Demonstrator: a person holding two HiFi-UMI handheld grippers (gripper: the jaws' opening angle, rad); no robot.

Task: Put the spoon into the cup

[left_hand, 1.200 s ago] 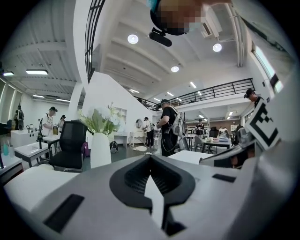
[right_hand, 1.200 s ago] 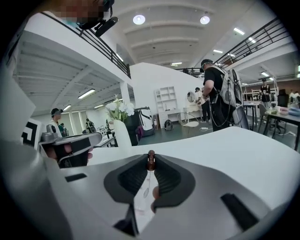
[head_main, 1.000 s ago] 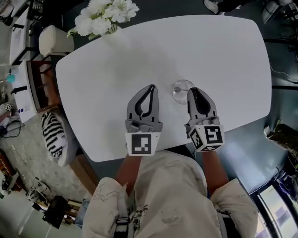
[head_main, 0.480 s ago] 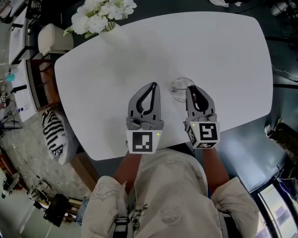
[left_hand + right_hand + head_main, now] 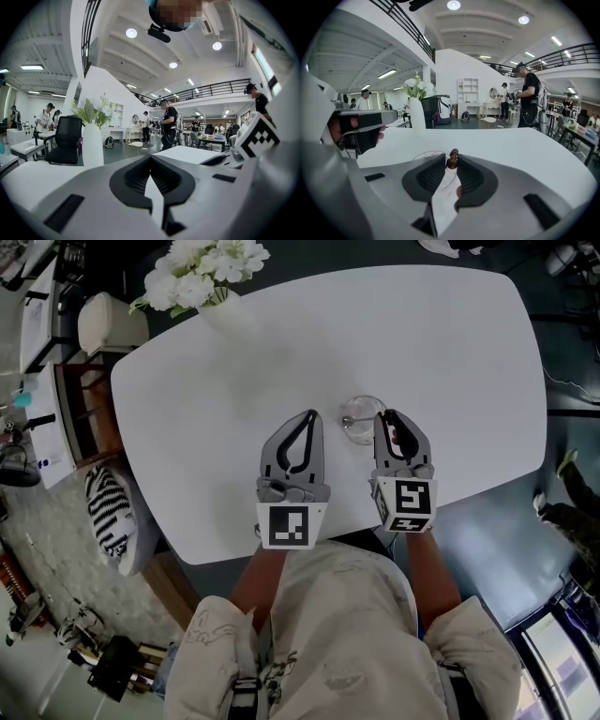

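Right gripper (image 5: 393, 420) is just right of the cup (image 5: 364, 418), at the table's (image 5: 234, 371) near-centre. Its claw is barely open: the tips are a narrow slit apart w/ the brown knobbed end of the spoon (image 5: 451, 161) pinched between them. The claw has just been opening, so I judge the grip is loosening, but the knob looks to touch both tips. Left gripper (image 5: 306, 416) sits left of the cup, well apart from it, w/ its claw closed tip to tip on nothing.

Handling, as I judge it: the spoon is small, light and stiff, w/ a thin shaft that'd slip or twist in the pads. The knob end is the best hold, since it keeps the bowl end free to go in. The cup is clear glass, so fragile, light and easy to tip if nudged. Lower gently, no side push.

Views: the head view gives the layout, w/ the cup betw. both grippers, and a small round bit at the cup's left rim, prob. the spoon's bowl. I can't tell if it's inside. Only the right gripper view shows the knob in the tips and the cup's rim beyond. The left gripper view shows neither cup nor spoon.
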